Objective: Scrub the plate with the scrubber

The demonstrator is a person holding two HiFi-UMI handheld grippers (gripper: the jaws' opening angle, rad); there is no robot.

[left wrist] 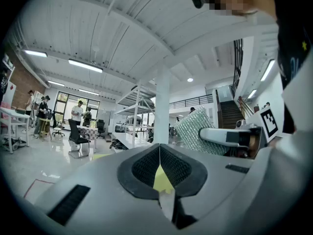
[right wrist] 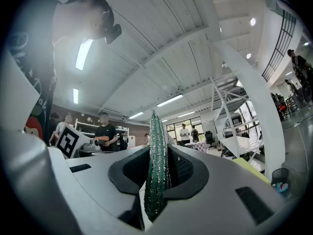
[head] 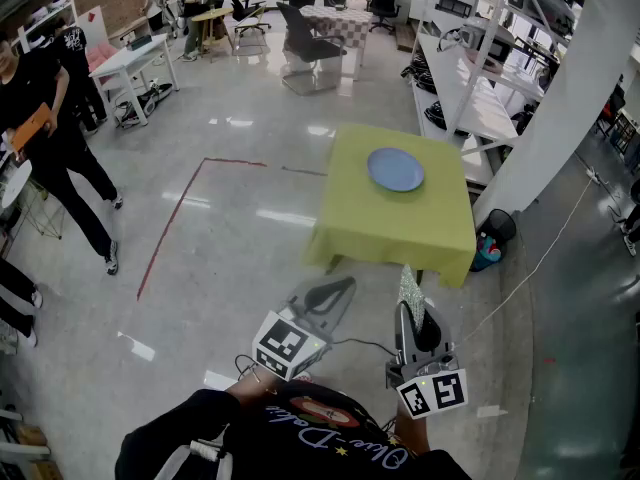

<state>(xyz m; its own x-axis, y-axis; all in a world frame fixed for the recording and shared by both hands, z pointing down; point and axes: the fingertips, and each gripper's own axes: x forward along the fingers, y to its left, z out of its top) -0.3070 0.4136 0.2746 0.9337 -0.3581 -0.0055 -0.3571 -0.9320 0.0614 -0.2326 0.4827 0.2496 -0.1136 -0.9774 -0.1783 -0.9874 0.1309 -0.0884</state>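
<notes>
The blue plate [head: 395,169] lies on a low table with a yellow-green cloth [head: 370,228], some way ahead of me across the floor. Both grippers are held close to my body, well short of that table. My right gripper [head: 409,313] is shut on the scrubber [head: 410,290], a glittery green-silver pad standing on edge between the jaws [right wrist: 156,165]. My left gripper [head: 343,286] is shut with nothing in it; in the left gripper view its pads [left wrist: 146,165] meet, and the scrubber [left wrist: 194,131] shows to the right. Neither gripper view shows the plate.
A white pillar [head: 560,108] and white shelving [head: 470,78] stand right of the table, with a dark bin [head: 497,226] at the pillar's foot. A red tape line [head: 175,213] runs over the floor. People [head: 50,138], desks and chairs fill the left and far end.
</notes>
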